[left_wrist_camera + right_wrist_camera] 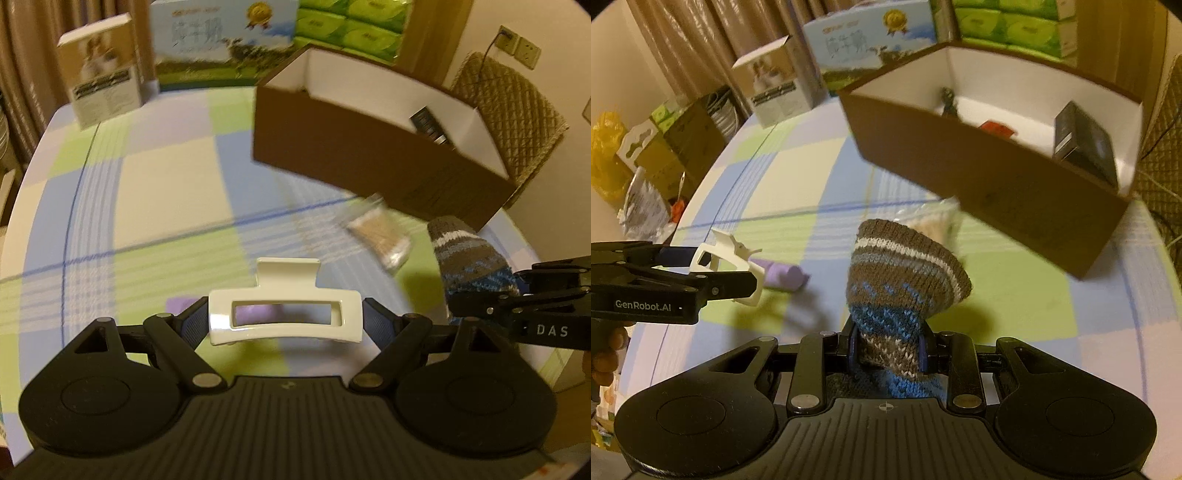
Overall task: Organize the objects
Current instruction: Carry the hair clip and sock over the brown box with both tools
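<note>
My left gripper [284, 319] is shut on a white hair claw clip [284, 314], held above the checked tablecloth; the same clip [729, 264] shows at the left of the right wrist view. My right gripper [890, 349] is shut on a knitted brown, blue and white sock [905, 280], which sticks up from the fingers; that sock [469, 254] also appears at the right of the left wrist view. A brown cardboard box [369, 162] with white inside stands ahead. The box [979, 177] holds a dark packet [1086, 144], a red item [995, 128] and a small dark object [947, 98].
A clear packet of tan sticks [380, 232] lies before the box. A purple item [783, 275] rests on the cloth under the clip. Printed cartons [103, 74] and green packs [351, 26] line the far edge. A woven chair [509, 110] stands right. Clutter [646, 173] sits off the table's left.
</note>
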Demonstrator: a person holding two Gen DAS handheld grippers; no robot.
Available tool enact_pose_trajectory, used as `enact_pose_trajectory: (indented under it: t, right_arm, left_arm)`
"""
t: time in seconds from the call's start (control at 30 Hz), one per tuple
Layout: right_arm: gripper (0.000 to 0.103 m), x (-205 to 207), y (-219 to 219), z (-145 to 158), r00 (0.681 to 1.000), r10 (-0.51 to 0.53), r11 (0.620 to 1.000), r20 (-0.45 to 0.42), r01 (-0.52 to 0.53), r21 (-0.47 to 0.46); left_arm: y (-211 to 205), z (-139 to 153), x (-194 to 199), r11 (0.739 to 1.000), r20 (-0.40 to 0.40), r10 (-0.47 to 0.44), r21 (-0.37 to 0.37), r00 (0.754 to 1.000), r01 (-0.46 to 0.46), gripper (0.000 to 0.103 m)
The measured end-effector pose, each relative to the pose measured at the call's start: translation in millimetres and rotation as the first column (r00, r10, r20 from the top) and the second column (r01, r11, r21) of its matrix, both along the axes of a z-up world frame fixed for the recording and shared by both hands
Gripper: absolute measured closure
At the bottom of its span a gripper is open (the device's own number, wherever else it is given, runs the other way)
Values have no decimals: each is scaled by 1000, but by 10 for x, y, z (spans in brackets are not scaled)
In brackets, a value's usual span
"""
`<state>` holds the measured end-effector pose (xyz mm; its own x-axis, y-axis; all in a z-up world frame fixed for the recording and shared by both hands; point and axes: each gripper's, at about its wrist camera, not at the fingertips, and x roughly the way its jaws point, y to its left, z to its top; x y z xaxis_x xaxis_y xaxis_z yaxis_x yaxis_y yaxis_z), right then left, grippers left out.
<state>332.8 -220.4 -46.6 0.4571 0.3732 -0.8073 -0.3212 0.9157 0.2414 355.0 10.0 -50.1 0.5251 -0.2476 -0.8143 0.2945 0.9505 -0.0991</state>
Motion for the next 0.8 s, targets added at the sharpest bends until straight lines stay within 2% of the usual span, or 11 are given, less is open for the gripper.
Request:
enact_pose_trajectory:
  t: [0.33, 0.63, 0.8]
  right_arm:
    - [76, 433, -388, 404, 994, -15, 1000, 112, 13, 22]
    - [76, 1084, -641, 760, 972, -19, 999, 235, 12, 32]
    - [76, 1418, -700, 878, 959, 0, 1000, 282, -6, 20]
  left_arm:
    - [-594, 341, 455, 998, 113, -65, -8, 991, 66, 20]
    - [-991, 614, 1102, 996, 204, -89, 12, 975, 89, 20]
    - [-1170, 684, 1441, 995, 223, -101, 27, 969, 98, 20]
